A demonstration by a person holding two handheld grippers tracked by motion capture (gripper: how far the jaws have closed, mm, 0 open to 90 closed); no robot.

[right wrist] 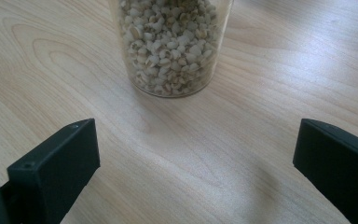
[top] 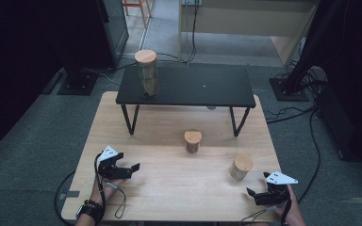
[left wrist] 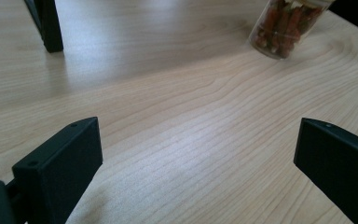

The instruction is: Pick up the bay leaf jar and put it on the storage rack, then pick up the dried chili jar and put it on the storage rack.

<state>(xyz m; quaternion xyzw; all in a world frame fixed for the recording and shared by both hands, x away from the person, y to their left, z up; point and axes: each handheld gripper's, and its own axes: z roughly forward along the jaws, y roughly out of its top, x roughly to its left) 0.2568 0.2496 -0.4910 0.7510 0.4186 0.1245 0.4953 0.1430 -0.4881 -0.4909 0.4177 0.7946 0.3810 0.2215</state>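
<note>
Your right gripper (top: 259,194) is the one placed for the next grasp: the short jar of pale grains (top: 241,167) stands upright on the table (top: 169,188) just beyond it, a little to the far left of its jaws, and nothing lies between them. In the right gripper view that same jar (right wrist: 171,44) sits straight ahead, slightly left of the centre line between the two black jaws, which stand wide apart and hold nothing; bare wood shows between them and the glass. The jar's long axis is vertical, so I judge that a level approach at mid-height, jaws on either side of the round wall, is what the move calls for, with a small shift left to centre it first. Your left gripper (top: 125,169) rests at the near left of the table, its jaws also spread and empty. From there the second short jar (top: 193,141), which holds reddish-brown sticks, stands well apart toward the far right; in the left gripper view it (left wrist: 286,25) shows at the upper right, off the jaws' line, so that hand would have to swing right and travel farther. The tall jar (top: 146,73) stands on the left end of the black shelf (top: 193,87) at the far side, out of easy reach of either hand.
</note>
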